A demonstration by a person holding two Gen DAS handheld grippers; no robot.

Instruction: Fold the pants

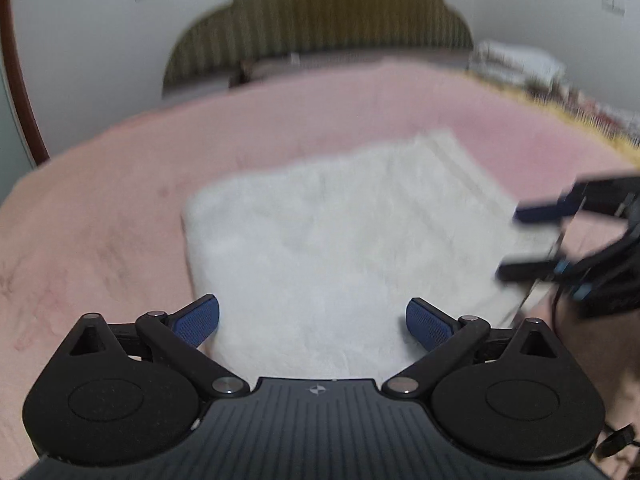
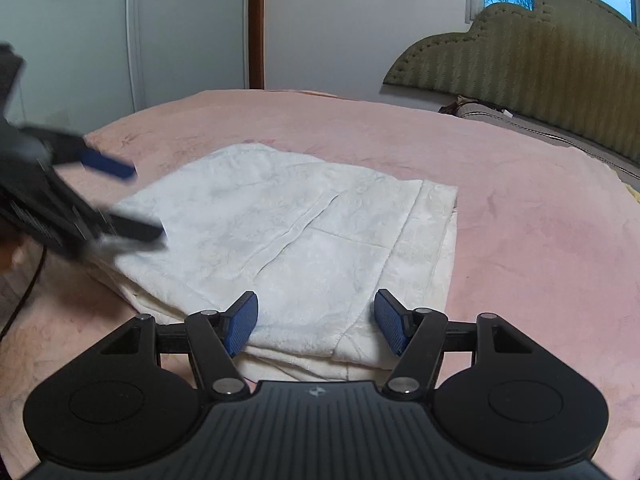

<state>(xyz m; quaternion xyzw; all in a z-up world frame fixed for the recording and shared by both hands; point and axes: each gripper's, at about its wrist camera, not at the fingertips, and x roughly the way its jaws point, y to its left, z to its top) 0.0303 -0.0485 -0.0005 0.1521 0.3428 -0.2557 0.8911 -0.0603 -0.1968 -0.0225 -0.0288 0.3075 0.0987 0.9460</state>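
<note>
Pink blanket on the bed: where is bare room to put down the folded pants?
The pink blanket is bare between the white pants and the headboard, and beyond them toward the wall. It is crowded at the pants' near edge, where the left gripper and right gripper hover open.

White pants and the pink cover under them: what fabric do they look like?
White pants: soft, matte, seemingly plush or terry-like cloth with a faint embossed pattern and thick folded layers. Pink cover: fuzzy, fleece-like blanket, matte with a mottled nap.
</note>
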